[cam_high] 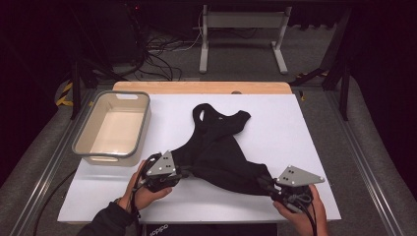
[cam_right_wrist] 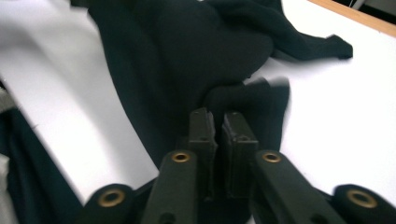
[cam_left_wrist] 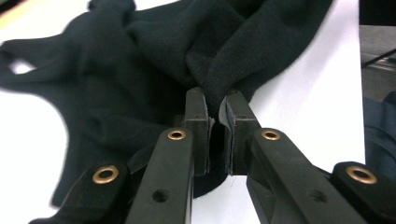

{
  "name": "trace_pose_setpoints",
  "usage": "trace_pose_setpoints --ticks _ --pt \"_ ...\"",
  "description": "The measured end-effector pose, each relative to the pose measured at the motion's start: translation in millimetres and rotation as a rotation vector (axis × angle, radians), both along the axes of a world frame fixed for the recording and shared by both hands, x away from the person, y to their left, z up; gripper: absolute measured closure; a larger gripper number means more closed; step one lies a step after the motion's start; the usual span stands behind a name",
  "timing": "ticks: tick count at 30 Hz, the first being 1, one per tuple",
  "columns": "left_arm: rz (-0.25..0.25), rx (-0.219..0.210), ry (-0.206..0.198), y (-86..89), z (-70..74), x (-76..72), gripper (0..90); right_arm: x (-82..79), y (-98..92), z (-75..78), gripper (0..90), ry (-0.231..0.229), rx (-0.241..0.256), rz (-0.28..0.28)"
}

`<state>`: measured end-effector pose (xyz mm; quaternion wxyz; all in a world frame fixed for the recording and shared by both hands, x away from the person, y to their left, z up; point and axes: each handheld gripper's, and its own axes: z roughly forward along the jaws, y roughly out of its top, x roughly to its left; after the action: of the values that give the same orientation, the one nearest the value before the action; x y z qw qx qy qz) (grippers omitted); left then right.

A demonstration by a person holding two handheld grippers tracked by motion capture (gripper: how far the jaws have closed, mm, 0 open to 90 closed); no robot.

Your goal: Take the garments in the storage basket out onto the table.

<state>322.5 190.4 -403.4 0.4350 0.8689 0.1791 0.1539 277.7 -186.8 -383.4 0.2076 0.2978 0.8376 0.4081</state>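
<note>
jaws on both tools are clamped on black cloth: in the left gripper view the two black jaws pinch a fold of the garment between them, and in the right gripper view the pair stands nearly shut with fabric caught in the narrow gap. going by size, the white table (cam_high: pixel 295 147) takes up most of the high view, with a wooden strip along its far edge. on it, about the middle, lies the black garment (cam_high: pixel 216 152), a sleeveless top with its straps and neck opening toward the far side and its lower hem drawn out toward the person between the two tools. at the table's far left stands a beige tub (cam_high: pixel 112 126) with a grey rim, apart from the cloth. the left gripper (cam_high: pixel 179 173) holds the hem's left corner, near the tub's near end; the right gripper (cam_high: pixel 271 189) holds the hem's right corner, close to the table's near edge. a hand wraps each tool from below, the left one in a dark sleeve.
</note>
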Motion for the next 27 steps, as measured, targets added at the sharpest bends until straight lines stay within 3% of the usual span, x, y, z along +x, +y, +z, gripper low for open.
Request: trace_pose_setpoints --ticks 5,9,12,14,20,23,27 --pt "0.036 0.007 0.004 15.1 -1.1 -5.9 83.0 -16.8 13.7 -0.5 77.6 0.000 -0.027 0.067" --pt "0.091 0.033 0.007 19.5 -7.7 -7.1 79.0 -6.2 20.4 -10.2 64.3 0.027 -0.009 0.063" --pt "0.104 0.015 0.009 21.6 -8.2 -8.1 72.1 13.2 21.2 -21.5 53.7 0.059 0.039 0.031" --pt "0.092 -0.010 -0.001 22.5 -6.2 -10.1 64.4 26.7 23.0 -28.1 52.4 0.052 0.057 0.036" --pt "0.047 -0.071 -0.033 13.9 0.9 -23.2 51.9 77.4 35.6 -39.6 45.6 0.018 0.060 0.002" --pt "-0.024 -0.097 0.016 -5.4 -6.9 -27.3 46.9 108.9 43.1 -46.7 42.1 0.043 0.068 -0.017" --pt "-0.119 -0.024 0.078 -39.6 -26.7 -29.6 44.5 146.2 52.4 -58.2 38.9 0.087 0.101 -0.076"
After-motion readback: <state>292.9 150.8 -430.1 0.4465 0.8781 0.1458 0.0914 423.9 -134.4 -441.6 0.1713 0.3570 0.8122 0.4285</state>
